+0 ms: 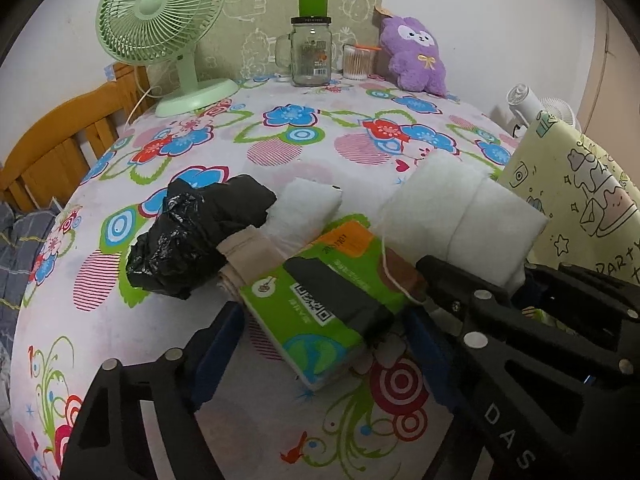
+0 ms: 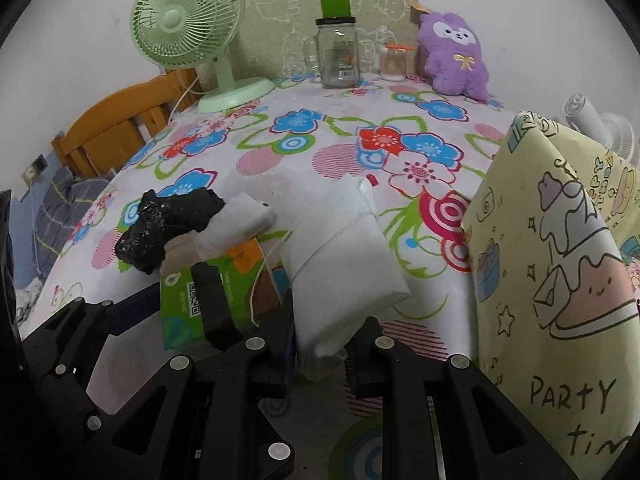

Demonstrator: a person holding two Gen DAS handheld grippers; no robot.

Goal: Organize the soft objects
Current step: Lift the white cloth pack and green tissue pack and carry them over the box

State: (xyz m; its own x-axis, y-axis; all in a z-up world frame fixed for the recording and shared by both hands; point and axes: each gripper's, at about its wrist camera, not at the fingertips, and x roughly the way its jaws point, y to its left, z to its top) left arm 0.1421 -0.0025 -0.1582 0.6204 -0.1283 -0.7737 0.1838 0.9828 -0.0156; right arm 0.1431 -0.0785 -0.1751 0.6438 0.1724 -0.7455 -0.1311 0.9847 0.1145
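From the left wrist view, the left tool [image 1: 320, 344] has its two blue-padded fingers [image 1: 218, 344] spread wide on either side of a green tissue pack [image 1: 320, 300], not clamped on it. The pack lies flat on the worktop [image 1: 280, 148], which wears a flowered cloth. A black strip [image 1: 336, 292] crosses the pack's top. Just behind the pack lies a crumpled black plastic bag [image 1: 188, 240], with a beige folded cloth [image 1: 244, 256] and a small white pad [image 1: 304, 208] touching it. To the right of the pack, the right tool [image 1: 472, 296] reaches in beside a large white pad [image 1: 460, 220]. Far behind the pack stand a green fan [image 1: 168, 32], a glass jar [image 1: 311, 52] and a purple plush toy [image 1: 416, 56].

From the right wrist view, the right tool [image 2: 324, 344] is clamped on the near end of the large white pad [image 2: 344, 264], its fingers pressing both sides. The pad sits just right of the tissue pack [image 2: 224, 292], a white string [image 2: 256, 292] trailing between them. Right of the pad hangs a yellow cartoon-printed bag [image 2: 560, 280]. The left tool [image 2: 120, 308] shows at the pack's left edge, fingers apart. The black bag [image 2: 160, 228] and small white pad [image 2: 236, 220] lie behind the pack.
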